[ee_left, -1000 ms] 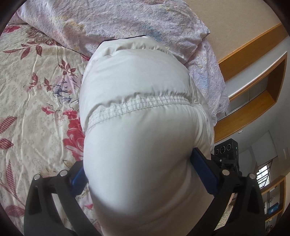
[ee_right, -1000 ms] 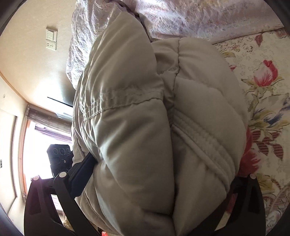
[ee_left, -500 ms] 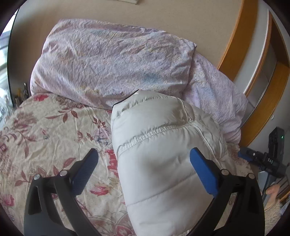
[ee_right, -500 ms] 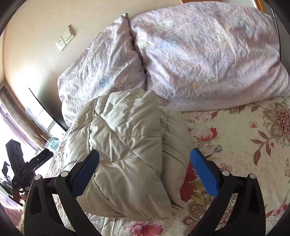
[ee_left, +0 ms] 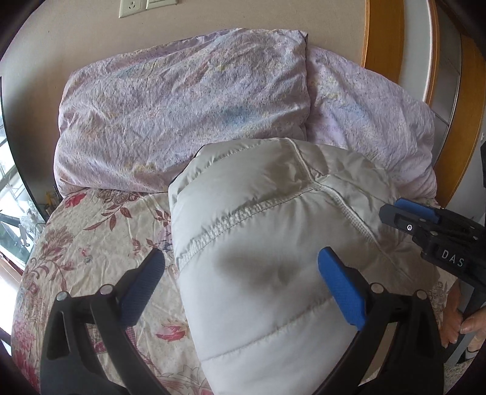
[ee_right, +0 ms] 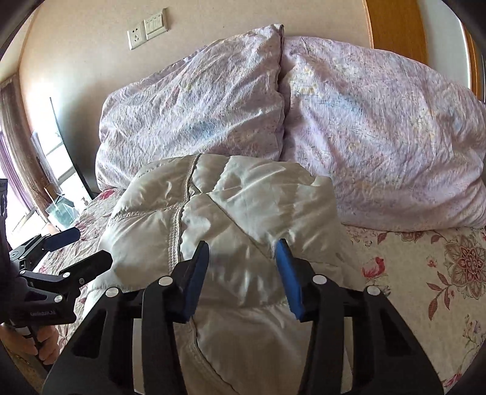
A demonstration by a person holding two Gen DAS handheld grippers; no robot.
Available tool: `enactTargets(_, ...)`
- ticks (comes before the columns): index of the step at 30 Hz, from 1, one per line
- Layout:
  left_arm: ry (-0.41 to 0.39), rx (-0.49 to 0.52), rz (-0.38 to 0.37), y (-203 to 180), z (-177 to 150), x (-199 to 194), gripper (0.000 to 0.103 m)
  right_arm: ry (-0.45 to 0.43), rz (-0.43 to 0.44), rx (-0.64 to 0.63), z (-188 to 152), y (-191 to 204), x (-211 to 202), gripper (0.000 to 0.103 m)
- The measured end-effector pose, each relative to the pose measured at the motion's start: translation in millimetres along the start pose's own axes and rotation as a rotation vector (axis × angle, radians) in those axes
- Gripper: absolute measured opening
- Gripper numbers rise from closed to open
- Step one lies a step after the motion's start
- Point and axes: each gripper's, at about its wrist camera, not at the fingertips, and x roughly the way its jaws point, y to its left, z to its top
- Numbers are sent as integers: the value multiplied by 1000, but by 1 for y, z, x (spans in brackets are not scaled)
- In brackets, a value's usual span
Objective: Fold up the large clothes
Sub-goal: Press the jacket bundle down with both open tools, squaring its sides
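A folded white puffer jacket lies as a thick bundle on the floral bedsheet, its far end against the pillows. My left gripper hovers over its near part, open wide, pads clear of the fabric; in the right wrist view my left gripper shows at the left edge. My right gripper hangs above the bundle's other side with its jaws closing and nothing pinched between the blue pads. In the left wrist view my right gripper reaches in from the right.
Two lilac pillows lean on the wall behind the jacket. A wall socket sits above them, a wooden frame at the right, a window at the left. A person's hand holds the right gripper's handle.
Both grippers let go of the jacket and drew back and up, tilting toward level. The bundle now rests on the bed. The right jaws have narrowed from wide.
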Motion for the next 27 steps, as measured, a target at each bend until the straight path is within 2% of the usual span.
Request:
enactTargets(5,4,9,1,-4,-1,14,101,-20,-58,-55,-1,1,14,44)
enactTargets(13,29,-24,-63,-1,-9,36,101,37,-57,-56,-13,-14,39,44)
enactTargets(27,51,23,4,-12,-16,60,101,102,-35,-50,-21,-22,69,45)
